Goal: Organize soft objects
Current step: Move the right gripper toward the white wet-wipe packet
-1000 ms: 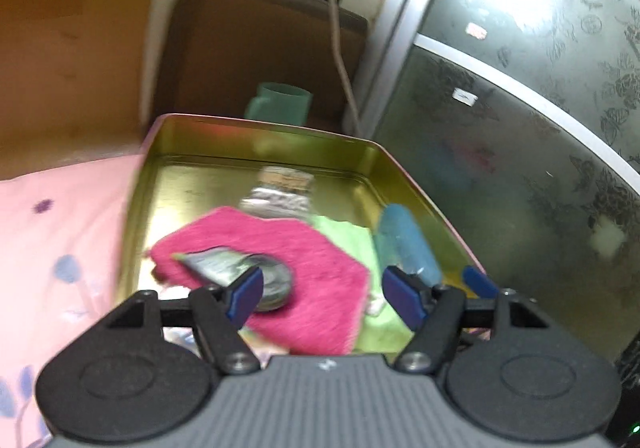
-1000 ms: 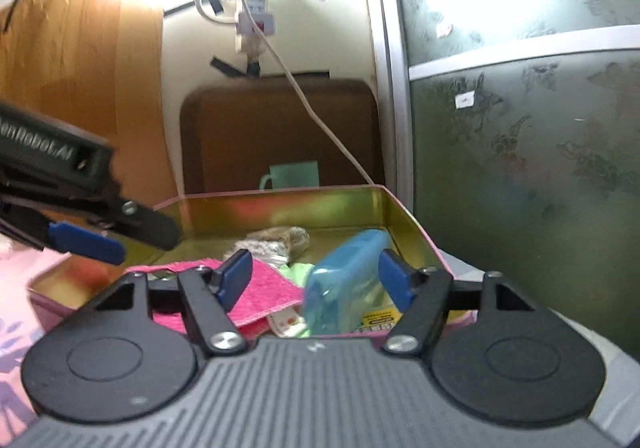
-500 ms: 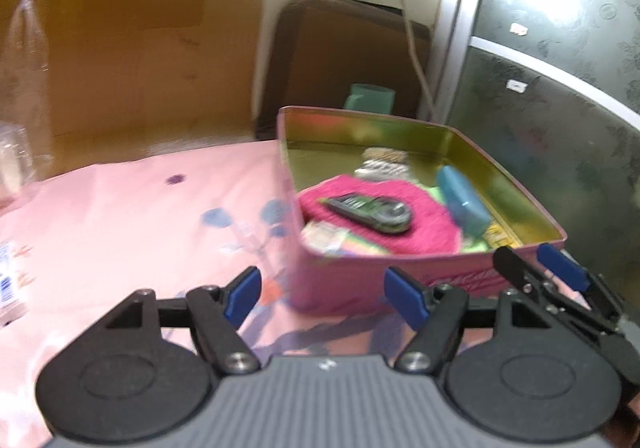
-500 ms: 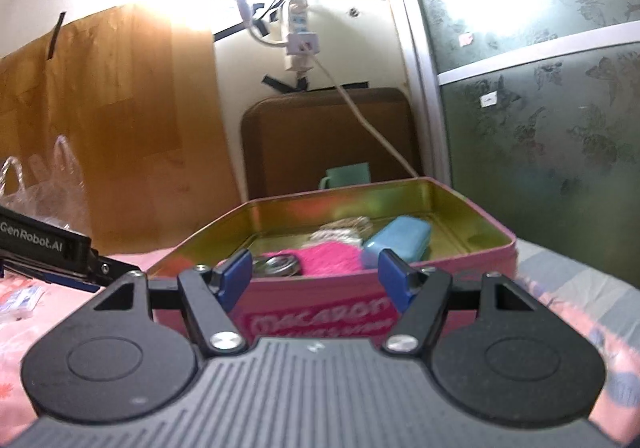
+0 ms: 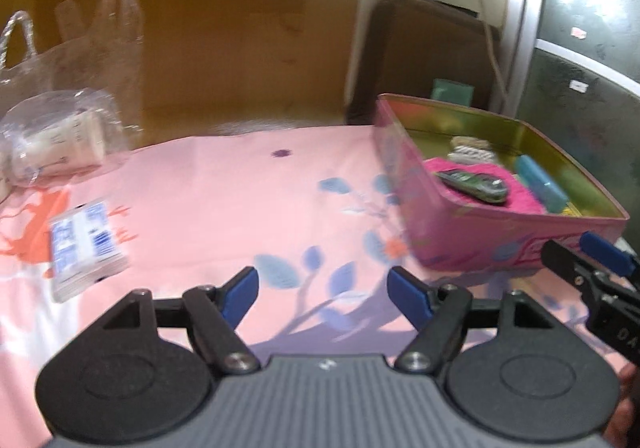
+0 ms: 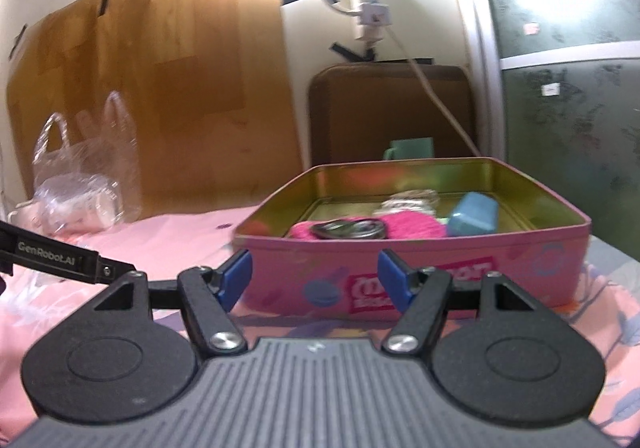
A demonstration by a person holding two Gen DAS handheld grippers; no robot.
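Note:
A pink tin box [image 5: 500, 244] [image 6: 440, 272] stands on the pink floral cloth [image 5: 224, 199]. In it lie a magenta cloth [image 5: 516, 193] [image 6: 416, 226], a dark foil pouch [image 5: 472, 183] [image 6: 348, 230], a blue pack [image 5: 540, 187] [image 6: 474, 213] and a silvery packet [image 5: 470, 149]. A small white and blue packet [image 5: 80, 244] lies on the cloth at left. My left gripper [image 5: 323, 294] is open and empty above the cloth, left of the tin. My right gripper [image 6: 314, 280] is open and empty just in front of the tin; its fingers [image 5: 604, 248] show in the left wrist view.
A clear plastic bag [image 5: 68, 115] [image 6: 76, 183] with white items sits at the far left. A brown board [image 6: 392, 111] and a green cup [image 6: 410, 147] stand behind the tin. A white cable [image 6: 436, 95] hangs from a wall socket. A dark glass door [image 6: 568, 119] is at right.
Both grippers have drawn back from over the tin, the left also swinging to the left. The dark pouch now lies on the magenta cloth. Both stay open.

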